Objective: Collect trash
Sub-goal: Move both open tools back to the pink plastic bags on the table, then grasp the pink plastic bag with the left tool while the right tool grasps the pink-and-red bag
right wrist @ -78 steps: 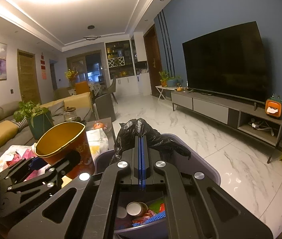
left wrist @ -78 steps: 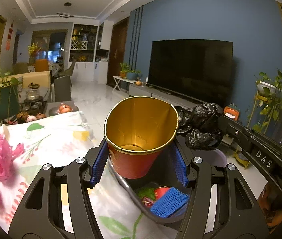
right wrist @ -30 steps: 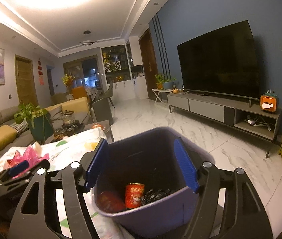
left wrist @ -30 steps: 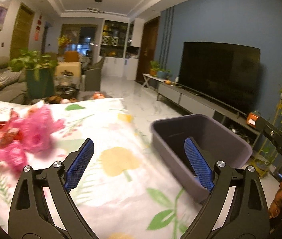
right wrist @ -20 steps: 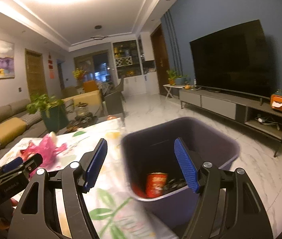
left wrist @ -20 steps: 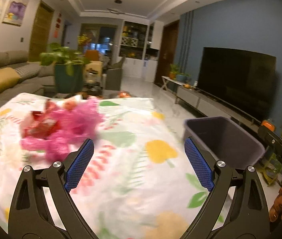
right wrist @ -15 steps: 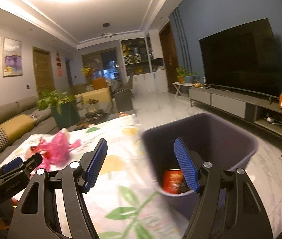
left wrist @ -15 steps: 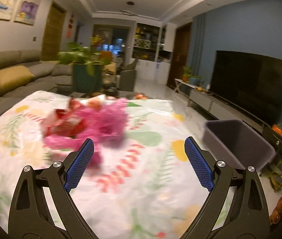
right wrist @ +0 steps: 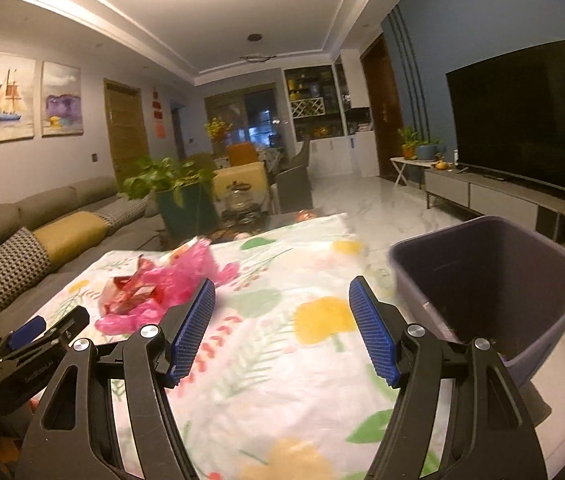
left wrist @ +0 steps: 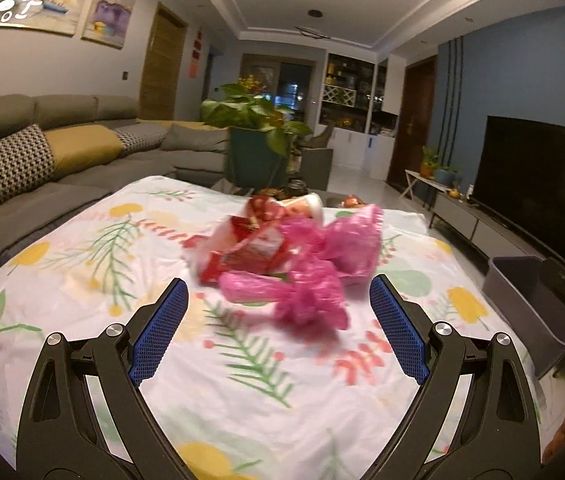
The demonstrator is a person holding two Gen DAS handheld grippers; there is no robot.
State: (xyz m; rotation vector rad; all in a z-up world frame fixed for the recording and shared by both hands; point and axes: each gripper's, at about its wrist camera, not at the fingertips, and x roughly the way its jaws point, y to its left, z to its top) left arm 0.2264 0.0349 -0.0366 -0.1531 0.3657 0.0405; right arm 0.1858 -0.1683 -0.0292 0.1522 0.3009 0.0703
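The red-and-gold cup and black bag have gone from the jaws; both the left gripper (left wrist: 278, 334) and right gripper (right wrist: 282, 326) now gape, swung from the purple bin (right wrist: 554, 300) toward the blurred, seemingly pink plastic trash (left wrist: 306, 264).

- I was in the living room of a home.
- A long grey sofa (left wrist: 82, 148) with cushions ran along the wall under framed paintings (left wrist: 62, 4).
- A big television (right wrist: 522, 120) hung on a blue wall above a low cabinet (right wrist: 502, 200).
- A potted plant (left wrist: 254, 140) stood behind a table spread with a flowered cloth (left wrist: 122, 264).
- Shelves and dining chairs showed farther back.
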